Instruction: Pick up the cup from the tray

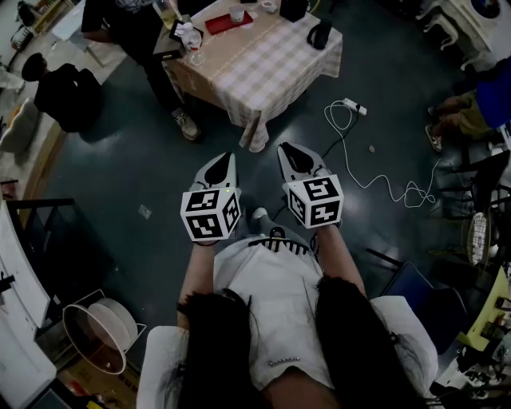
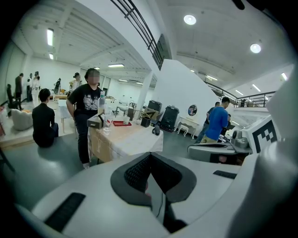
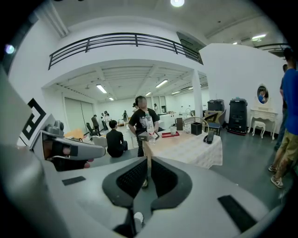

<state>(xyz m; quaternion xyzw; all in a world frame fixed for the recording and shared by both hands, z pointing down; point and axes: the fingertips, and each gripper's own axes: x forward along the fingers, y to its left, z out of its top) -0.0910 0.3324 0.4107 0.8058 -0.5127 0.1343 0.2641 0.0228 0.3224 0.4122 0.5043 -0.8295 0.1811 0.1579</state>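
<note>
The cup point(image 1: 236, 13) is small and pale. It stands on a red tray point(image 1: 226, 24) at the far end of a table point(image 1: 263, 68) with a checked cloth, well ahead of me. Both grippers are held side by side at waist height over the dark floor, a good way short of the table. My left gripper point(image 1: 226, 158) is shut with nothing in it, and so is my right gripper point(image 1: 289, 148). From the left gripper point(image 2: 150, 155) view, the cup point(image 2: 126, 120) shows far off on the tray point(image 2: 122, 123). The right gripper point(image 3: 148, 160) view shows the cup point(image 3: 173, 131) too.
A person point(image 1: 136, 28) stands at the table's left side and another point(image 1: 68, 92) sits on the floor further left. On the table stand a clear bottle point(image 3: 149, 123), a glass point(image 1: 196, 56) and a black object point(image 1: 319, 34). A power strip with white cable point(image 1: 351, 106) lies on the floor to the right.
</note>
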